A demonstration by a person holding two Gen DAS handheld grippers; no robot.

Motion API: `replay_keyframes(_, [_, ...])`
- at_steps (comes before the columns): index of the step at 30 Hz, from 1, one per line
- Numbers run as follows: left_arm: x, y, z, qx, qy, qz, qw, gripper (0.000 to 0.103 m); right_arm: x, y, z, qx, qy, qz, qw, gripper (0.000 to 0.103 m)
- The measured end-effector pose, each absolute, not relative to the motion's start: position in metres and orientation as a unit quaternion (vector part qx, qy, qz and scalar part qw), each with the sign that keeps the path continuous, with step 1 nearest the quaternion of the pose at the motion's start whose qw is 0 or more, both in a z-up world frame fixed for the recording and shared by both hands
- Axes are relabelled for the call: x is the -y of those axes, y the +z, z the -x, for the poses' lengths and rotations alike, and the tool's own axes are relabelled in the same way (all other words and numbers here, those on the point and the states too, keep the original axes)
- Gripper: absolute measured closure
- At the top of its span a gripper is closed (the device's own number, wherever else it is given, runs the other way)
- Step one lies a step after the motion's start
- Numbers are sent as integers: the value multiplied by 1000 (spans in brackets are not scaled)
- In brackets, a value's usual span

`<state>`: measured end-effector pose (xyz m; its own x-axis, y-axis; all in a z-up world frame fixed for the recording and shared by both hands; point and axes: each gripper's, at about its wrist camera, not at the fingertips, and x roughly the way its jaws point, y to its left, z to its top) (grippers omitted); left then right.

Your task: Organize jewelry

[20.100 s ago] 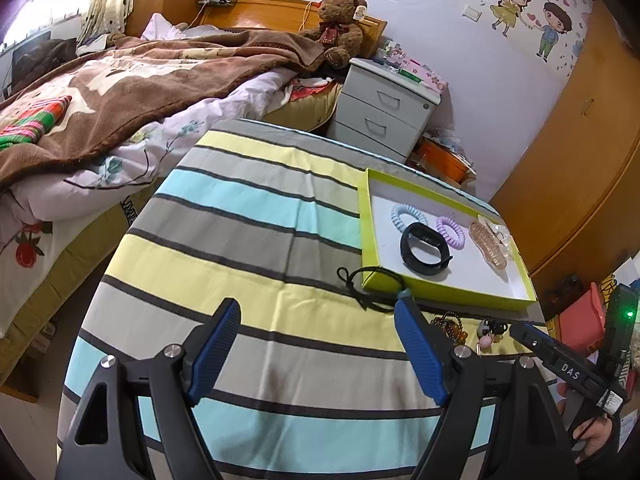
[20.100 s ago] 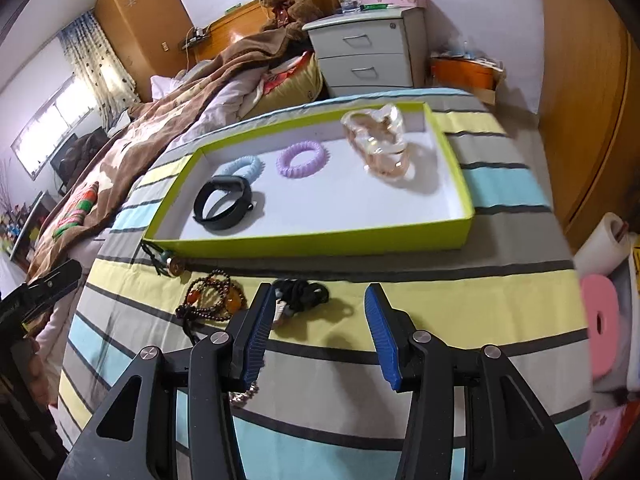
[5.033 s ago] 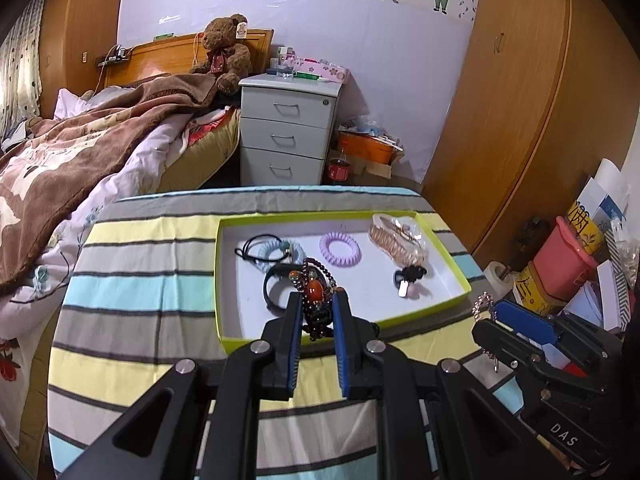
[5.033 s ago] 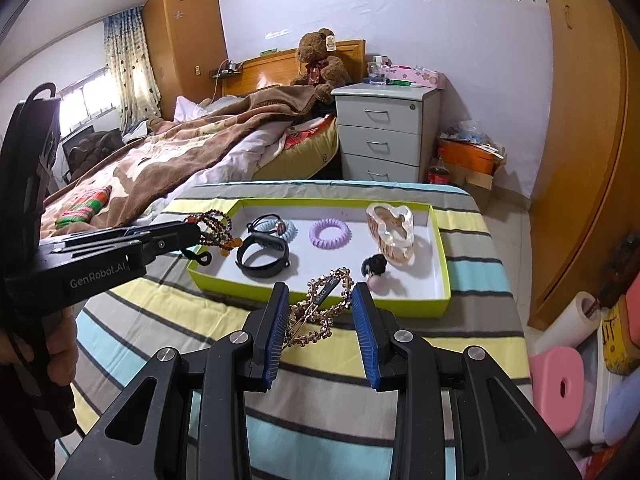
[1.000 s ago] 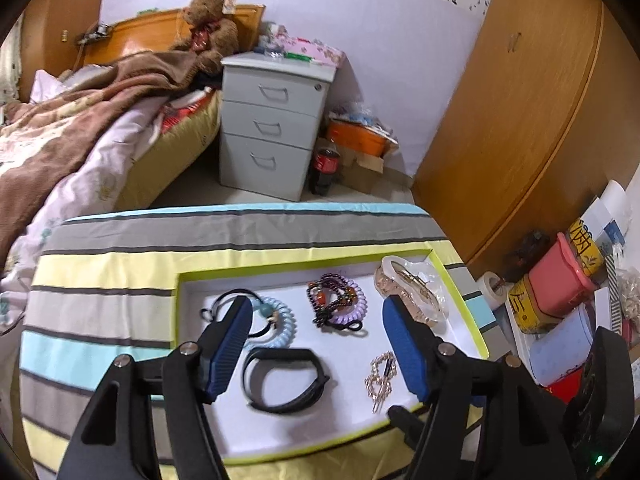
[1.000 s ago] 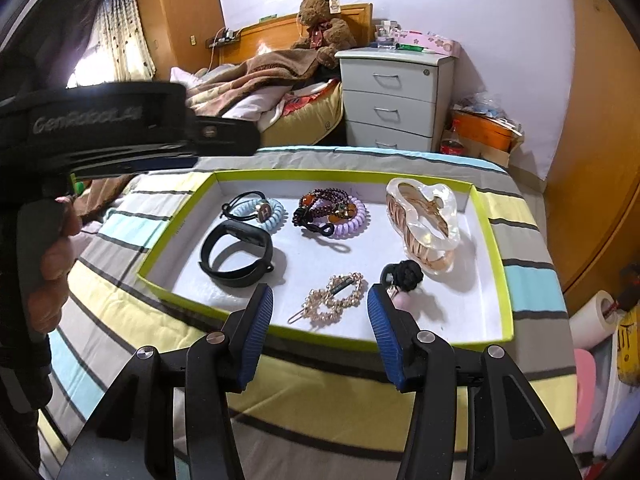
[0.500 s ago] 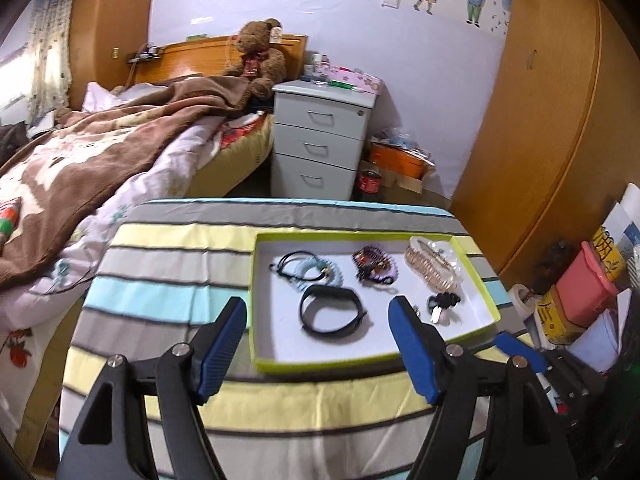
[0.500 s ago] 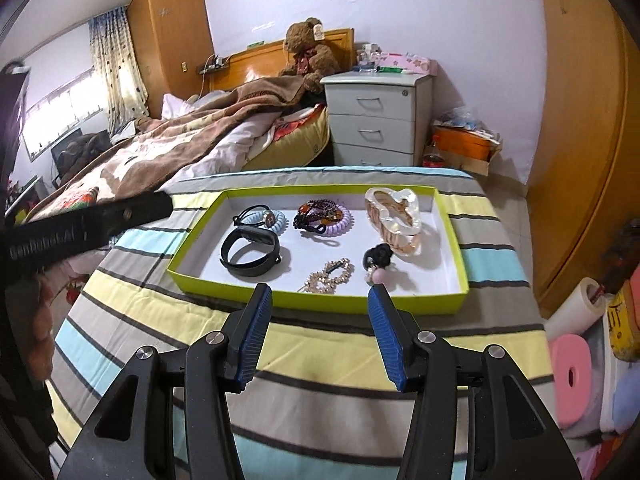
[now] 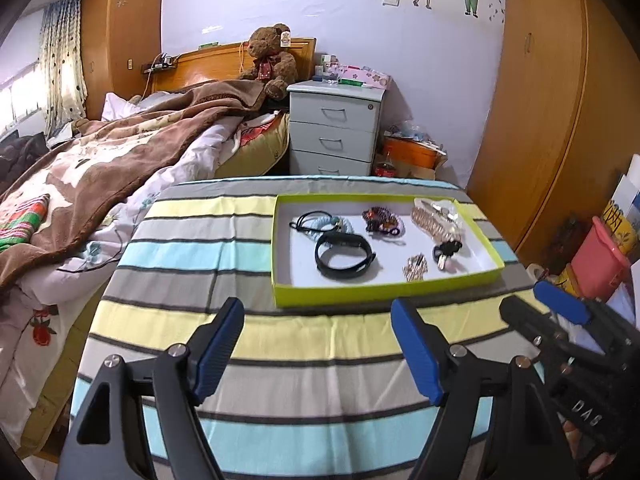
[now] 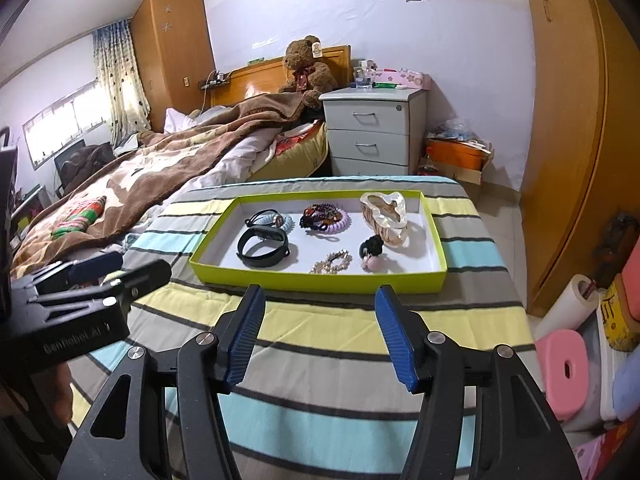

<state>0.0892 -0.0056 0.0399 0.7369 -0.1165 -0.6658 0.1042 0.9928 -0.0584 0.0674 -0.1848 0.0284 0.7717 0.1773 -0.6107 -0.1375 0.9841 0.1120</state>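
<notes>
Both wrist views at the close of the sorting. The tray is seen lying on the striped cloth, with every piece of jewelry inside its green rim and none visible on the cloth around it. In the back row are laid the blue coil tie with a thin black cord over it, the bead bracelet resting on the purple coil tie, and the clear claw clip. In the front row are laid the black band, the gold clip and the black bobble with its pink ball, which lies just beside the claw clip.

The left gripper is held with its jaws spread wide and nothing between them, on the near side of the tray. The right gripper is shown likewise spread and unloaded, also short of the tray's near wall. Each tool appears at the edge of the other's view.

The step in hand is judged to be the withdrawal, the task appearing all but complete. It is done well if both tools are drawn back level and apart, so that neither is knocked against the other, the cloth is not dragged and the near wall is not nudged. The light tray would probably slide easily. The stacked bracelet and the cord are better left alone unless a separate spot is wanted, since loose loops may snag on a finger.
</notes>
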Motion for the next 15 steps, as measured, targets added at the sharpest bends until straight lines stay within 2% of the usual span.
replay_keyframes(15, [9, 32, -62, -348, -50, 10, 936, 25, 183, 30, -49, -320, 80, -40, 943, 45])
